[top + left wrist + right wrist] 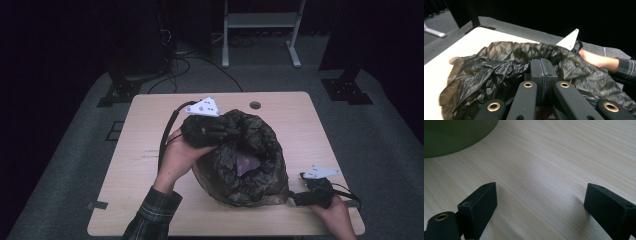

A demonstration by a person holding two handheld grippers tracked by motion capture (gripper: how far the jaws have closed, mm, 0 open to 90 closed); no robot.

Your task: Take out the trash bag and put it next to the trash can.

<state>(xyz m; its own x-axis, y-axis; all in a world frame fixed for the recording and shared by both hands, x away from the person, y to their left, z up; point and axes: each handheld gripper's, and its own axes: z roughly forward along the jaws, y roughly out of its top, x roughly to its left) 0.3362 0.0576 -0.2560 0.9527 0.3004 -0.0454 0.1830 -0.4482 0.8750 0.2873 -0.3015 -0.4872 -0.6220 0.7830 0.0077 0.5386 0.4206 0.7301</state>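
Bag (240, 160) of crinkled black plastic sits near the middle of the table (140, 165), mouth gaping upward with something purplish inside. Nearest the person, just right of the bag's base, the right hand-held gripper (300, 198) lies low on the table with its jaws spread wide and nothing between them. At the bag's far left rim, the left hand-held gripper (227, 131) has its jaws pressed together, pinching the plastic edge.

bag (240, 160) on table (140, 145), mid | left gripper (222, 131) at bag's far-left rim | right gripper (295, 200) on table, near-right of bag
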